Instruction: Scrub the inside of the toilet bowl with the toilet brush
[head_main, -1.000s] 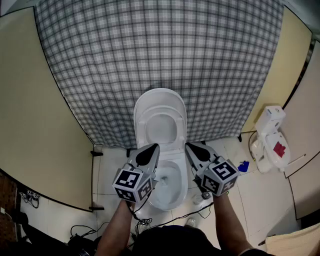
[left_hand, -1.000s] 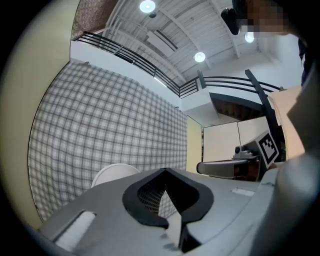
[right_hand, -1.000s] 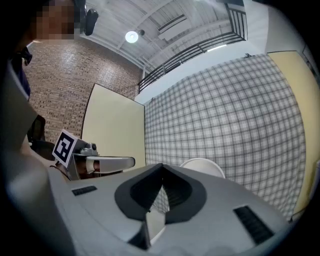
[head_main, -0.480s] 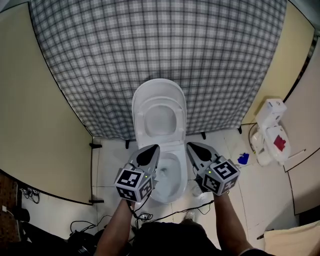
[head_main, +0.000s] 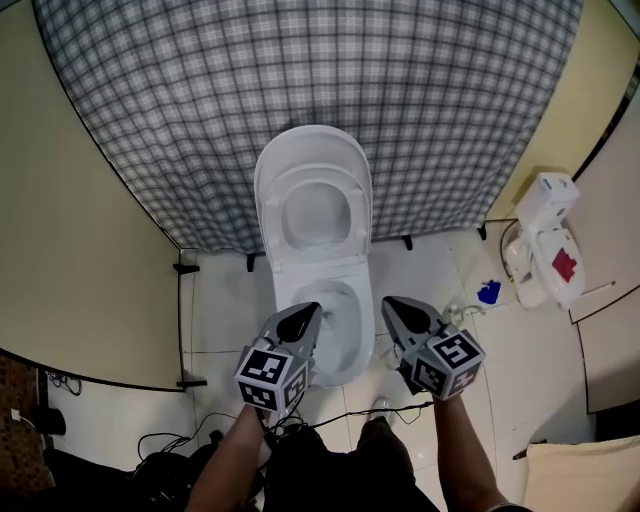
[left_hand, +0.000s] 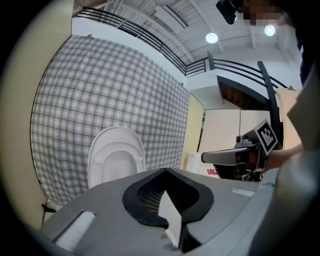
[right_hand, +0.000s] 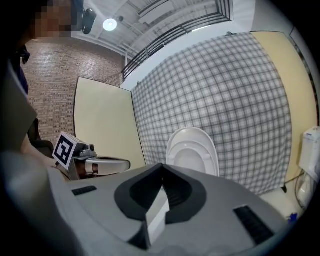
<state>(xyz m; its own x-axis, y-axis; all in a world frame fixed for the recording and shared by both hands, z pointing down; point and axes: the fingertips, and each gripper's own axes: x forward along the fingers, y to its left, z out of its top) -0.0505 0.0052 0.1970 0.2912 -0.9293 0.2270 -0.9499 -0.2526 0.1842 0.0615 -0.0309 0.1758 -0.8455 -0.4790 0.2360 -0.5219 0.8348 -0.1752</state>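
Head view. Bowl (head_main: 336, 345) stands open, its lid (head_main: 313, 185) raised against the checked wall (head_main: 200, 110). Left claw (head_main: 306, 312) and right claw (head_main: 392, 305) hang at either side of the bowl's near rim. Neither holds the brush. I cannot pick out a brush. A small blue item (head_main: 489, 292) on the floor (head_main: 225, 320) right of the bowl, near a white unit (head_main: 545, 250), may be it, but it is too small to tell. Cables (head_main: 335, 425) lie at the person's feet.

Risks, as a judgement:
- Scrubbing cannot start with empty claws.
- A reach to the right could snag a foot in the cables.
- A closed claw would push the brush over unless it is opened first.

Left gripper view. Left claw (left_hand: 165, 172) is closed tip to tip with nothing between. Only the lid and the other gripper show; the bowl's inside and the floor are hidden, and only the head view gives them.

Right gripper view. Right claw (right_hand: 161, 167) is likewise closed and empty. This view alone of the two gripper views catches the white unit and the blue item at its right edge.
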